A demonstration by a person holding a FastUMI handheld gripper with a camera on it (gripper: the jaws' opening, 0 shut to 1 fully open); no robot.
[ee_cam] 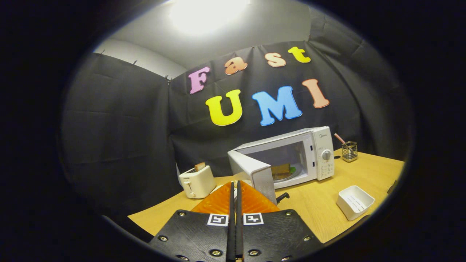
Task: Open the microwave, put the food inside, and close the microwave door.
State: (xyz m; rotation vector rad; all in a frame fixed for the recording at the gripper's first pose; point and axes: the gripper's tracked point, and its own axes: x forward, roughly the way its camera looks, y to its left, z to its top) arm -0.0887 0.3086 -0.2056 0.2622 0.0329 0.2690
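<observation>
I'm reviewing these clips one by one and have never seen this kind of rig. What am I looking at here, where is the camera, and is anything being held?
There is no robot arm: a person carries a hand-held gripper, and the fisheye camera rides on it, looking forward along its two fingers. The fingers are closed together with nothing between them.

Beyond them, on a wooden table, stands a white microwave with its door swung open. Inside, food sits on a plate, so closing the door appears to be what is left.

Beside the microwave, near the fingers, is a white toaster with a slice sticking up. Elsewhere on the table are a small white tray and a wire holder with a pink-tipped stick.
</observation>
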